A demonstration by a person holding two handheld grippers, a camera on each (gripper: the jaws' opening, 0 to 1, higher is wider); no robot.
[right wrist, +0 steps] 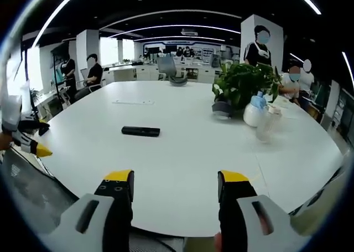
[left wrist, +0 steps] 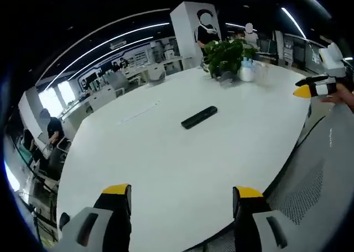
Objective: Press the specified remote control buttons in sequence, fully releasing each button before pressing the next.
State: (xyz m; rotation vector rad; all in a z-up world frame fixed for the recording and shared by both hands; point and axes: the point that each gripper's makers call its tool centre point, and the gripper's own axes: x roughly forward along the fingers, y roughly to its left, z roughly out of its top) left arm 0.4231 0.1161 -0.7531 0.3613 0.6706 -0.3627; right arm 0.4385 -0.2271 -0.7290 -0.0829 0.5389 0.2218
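The remote [left wrist: 199,117] [right wrist: 140,131] is a slim black bar that lies flat on the white table [left wrist: 166,163] [right wrist: 182,152], near the middle of it and apart from everything else. Its buttons are too small to make out, and no brand or label can be read on it. Beyond the remote, toward the far edge of the table, stands a leafy plant [left wrist: 225,55] [right wrist: 243,86]; just beside the plant are a white bottle [right wrist: 254,112] and a clear bottle [right wrist: 267,123], whose labels are not readable. A thin pale strip [right wrist: 133,102] lies on the table behind the remote, too blurred to identify.

The left gripper [left wrist: 180,195] is held above the near table edge, jaws spread apart and holding nothing. The right gripper [right wrist: 175,181] is the same, released and well short of the remote. In each view the other gripper is cut off at the side.
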